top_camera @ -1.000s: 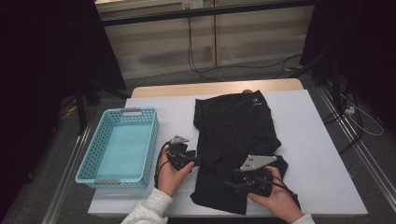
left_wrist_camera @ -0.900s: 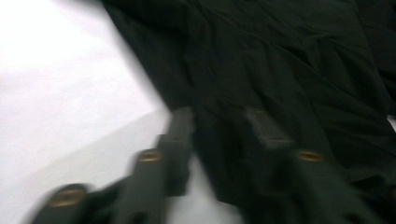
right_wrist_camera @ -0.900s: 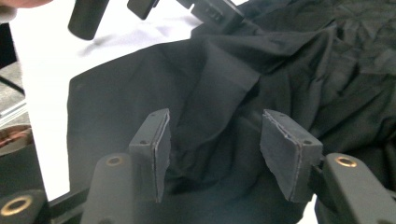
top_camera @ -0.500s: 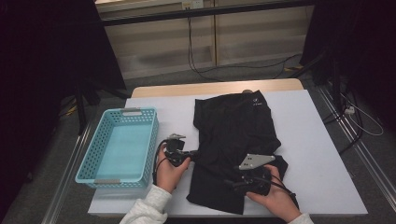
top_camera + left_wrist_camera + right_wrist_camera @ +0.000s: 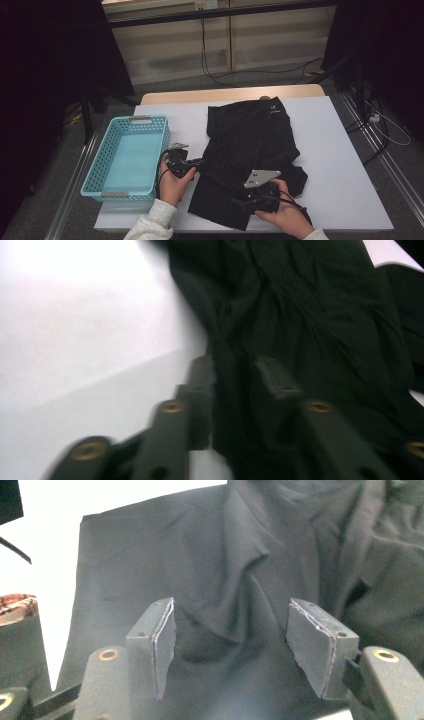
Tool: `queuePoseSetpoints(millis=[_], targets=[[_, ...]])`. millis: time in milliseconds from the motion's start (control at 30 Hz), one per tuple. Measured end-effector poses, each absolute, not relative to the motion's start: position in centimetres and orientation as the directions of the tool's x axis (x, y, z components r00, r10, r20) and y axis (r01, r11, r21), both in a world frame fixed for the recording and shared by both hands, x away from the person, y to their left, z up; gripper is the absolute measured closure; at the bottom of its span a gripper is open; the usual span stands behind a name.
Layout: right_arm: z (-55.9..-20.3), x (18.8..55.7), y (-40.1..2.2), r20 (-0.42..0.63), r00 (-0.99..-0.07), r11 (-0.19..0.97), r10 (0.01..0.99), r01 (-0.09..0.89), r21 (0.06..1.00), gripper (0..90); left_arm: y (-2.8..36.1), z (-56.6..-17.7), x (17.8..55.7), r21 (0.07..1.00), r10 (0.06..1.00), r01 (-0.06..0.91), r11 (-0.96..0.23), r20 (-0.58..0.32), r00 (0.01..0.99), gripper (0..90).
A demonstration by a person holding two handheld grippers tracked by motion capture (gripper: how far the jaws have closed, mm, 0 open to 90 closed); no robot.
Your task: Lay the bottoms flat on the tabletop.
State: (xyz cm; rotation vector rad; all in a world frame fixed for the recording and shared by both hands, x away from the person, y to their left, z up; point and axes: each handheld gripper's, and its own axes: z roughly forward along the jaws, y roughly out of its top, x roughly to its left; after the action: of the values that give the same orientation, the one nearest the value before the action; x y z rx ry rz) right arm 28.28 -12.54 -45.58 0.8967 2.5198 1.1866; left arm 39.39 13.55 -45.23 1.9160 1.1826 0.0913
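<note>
Black fabric pretty much owns the middle of the frame here: a dark T-shirt (image 5: 250, 145) is spread on the white bench (image 5: 340, 165), collar end toward the top of the high view and the hem hanging close to the bottom edge, with a little pale logo near the neck. It's rumpled, with one sleeve poking out at lower right. The left gripper (image 5: 199, 162) sits at the shirt's left edge, just right of the turquoise basket (image 5: 107, 155), held in the person's left hand (image 5: 172, 182) with a pale sleeve (image 5: 150, 225) coming in from the bottom. In the left gripper view the left gripper (image 5: 235, 372) has a fold of the shirt's edge running up between its jaws; they've just been opening a bit, there's a narrow gap, and the shot is too blurry for me to say whether the pads are actually biting the cloth. The right gripper (image 5: 239, 202) is lower in the frame, lying over the shirt's bottom part, with the right hand (image 5: 285, 217) behind it and the grey three-cornered plate on top. In the right gripper view the right gripper (image 5: 232, 645) is spread wide, jaws well apart over a wrinkled patch of fabric, nothing pinched. The basket sits on the bench at the left of the frame, well apart from the shirt.
</note>
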Motion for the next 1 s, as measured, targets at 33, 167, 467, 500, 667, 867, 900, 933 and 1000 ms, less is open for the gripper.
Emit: queuePoseSetpoints(millis=[33,167,467,500,667,867,900,933,1000], targets=[[-45.6,28.3,-12.3,0.061,-0.794,0.491,0.605,0.432,0.756,36.7,13.6,-45.1,39.4,0.697,0.758,0.695,-0.175,-0.355,0.547,67.2],[-46.2,28.4,-11.5,0.043,-0.791,0.524,0.61,0.443,0.727,43.2,13.8,-44.8,39.4,0.714,0.76,0.678,-0.176,-0.338,0.554,64.2],[-46.0,29.3,-12.9,0.067,-0.792,0.518,0.607,0.458,0.723,87.2,13.8,-44.8,39.4,0.711,0.75,0.682,-0.173,-0.354,0.559,62.1],[-45.9,29.2,-13.2,0.069,-0.794,0.522,0.604,0.459,0.719,87.1,13.8,-44.8,39.4,0.712,0.749,0.68,-0.174,-0.352,0.561,62.0],[-45.4,29.0,-12.8,0.056,-0.775,0.478,0.629,0.443,0.759,57.7,14.0,-44.3,39.5,0.725,0.757,0.662,-0.188,-0.323,0.568,56.2],[-44.9,29.2,-10.1,0.054,-0.765,0.427,0.642,0.414,0.804,49.6,14.1,-43.5,39.6,0.725,0.764,0.647,-0.234,-0.274,0.584,38.6],[-44.7,29.3,-9.5,0.065,-0.766,0.414,0.64,0.415,0.81,49.8,14.1,-43.4,39.6,0.727,0.763,0.645,-0.234,-0.273,0.585,37.8],[-44.6,29.4,-8.9,0.073,-0.779,0.41,0.623,0.405,0.817,50.1,14.2,-43.3,39.6,0.725,0.763,0.647,-0.235,-0.275,0.585,35.5],[-44.7,29.4,-7.4,0.074,-0.805,0.437,0.588,0.394,0.809,51.3,14.3,-43.2,39.6,0.722,0.764,0.651,-0.234,-0.278,0.583,31.5]])
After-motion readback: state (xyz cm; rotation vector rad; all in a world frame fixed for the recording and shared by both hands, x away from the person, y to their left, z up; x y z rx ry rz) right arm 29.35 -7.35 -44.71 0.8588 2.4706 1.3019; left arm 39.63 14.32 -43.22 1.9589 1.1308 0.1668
